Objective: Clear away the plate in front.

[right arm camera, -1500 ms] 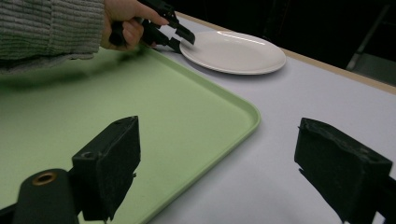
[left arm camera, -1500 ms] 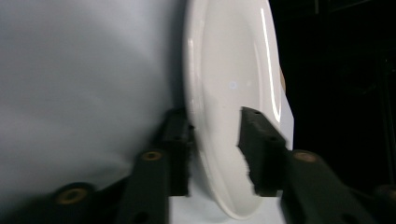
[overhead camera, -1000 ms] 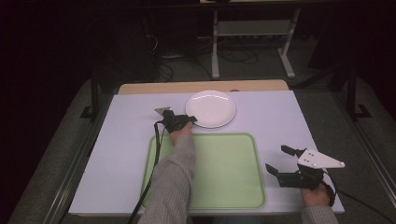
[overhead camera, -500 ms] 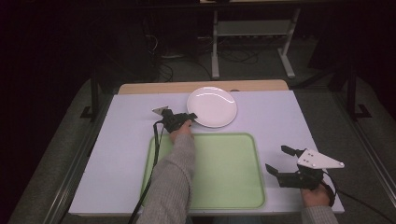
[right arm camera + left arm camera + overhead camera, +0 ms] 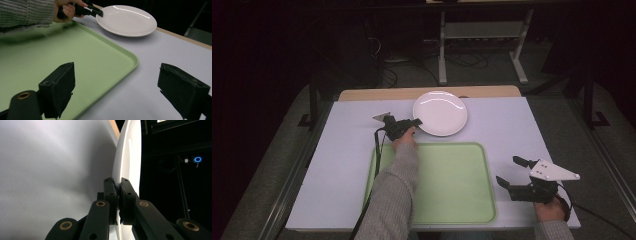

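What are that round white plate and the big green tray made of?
The round white plate looks like glazed ceramic, possibly melamine: a bright streak of light reflects off its glossy surface. The green rectangular tray looks like matte plastic: uniform colour, soft rounded raised rim, no sharp reflections. Neither can be confirmed by sight alone.

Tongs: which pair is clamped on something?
The left tongs, pinching the white plate by its rim; the right tongs gape beside the green tray.

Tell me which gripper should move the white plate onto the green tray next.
Left. The left gripper is already shut on the rim of the white plate, just beyond the green tray. The right gripper sits open past the tray's right edge, far from the plate.
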A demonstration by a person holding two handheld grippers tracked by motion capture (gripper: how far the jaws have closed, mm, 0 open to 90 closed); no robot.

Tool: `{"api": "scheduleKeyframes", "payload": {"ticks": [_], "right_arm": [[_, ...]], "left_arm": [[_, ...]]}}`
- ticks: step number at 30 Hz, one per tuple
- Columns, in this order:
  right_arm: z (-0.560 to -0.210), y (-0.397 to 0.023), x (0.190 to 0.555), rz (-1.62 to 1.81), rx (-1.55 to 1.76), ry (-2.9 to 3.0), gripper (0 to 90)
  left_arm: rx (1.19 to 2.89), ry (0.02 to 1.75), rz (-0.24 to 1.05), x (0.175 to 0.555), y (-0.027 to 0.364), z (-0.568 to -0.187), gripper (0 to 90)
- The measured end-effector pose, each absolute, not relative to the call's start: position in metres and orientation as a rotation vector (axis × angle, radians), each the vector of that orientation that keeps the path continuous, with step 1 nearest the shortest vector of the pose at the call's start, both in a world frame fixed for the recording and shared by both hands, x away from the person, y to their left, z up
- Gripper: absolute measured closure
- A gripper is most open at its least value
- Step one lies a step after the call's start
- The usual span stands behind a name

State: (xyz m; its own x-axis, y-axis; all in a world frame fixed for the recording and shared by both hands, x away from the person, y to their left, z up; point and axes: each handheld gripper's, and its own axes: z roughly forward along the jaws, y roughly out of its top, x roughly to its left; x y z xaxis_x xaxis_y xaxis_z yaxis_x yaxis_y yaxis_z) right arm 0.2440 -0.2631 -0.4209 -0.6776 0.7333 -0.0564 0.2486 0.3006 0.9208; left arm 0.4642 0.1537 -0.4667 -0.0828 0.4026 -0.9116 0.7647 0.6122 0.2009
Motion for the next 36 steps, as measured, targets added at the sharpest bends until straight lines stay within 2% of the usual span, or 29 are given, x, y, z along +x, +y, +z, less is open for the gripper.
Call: {"api": "scheduleKeyframes", "payload": {"ticks": [20,36], "right_arm": [[-0.421,-0.262,0.243,1.354,0.871,2.102,13.6],[-0.421,-0.262,0.241,1.351,0.871,2.093,13.6]], "left_arm": [[0.916,1.599,-0.335,0.453,0.183,-0.429,85.6],[0.949,1.579,-0.335,0.432,0.208,-0.43,86.2]]}}
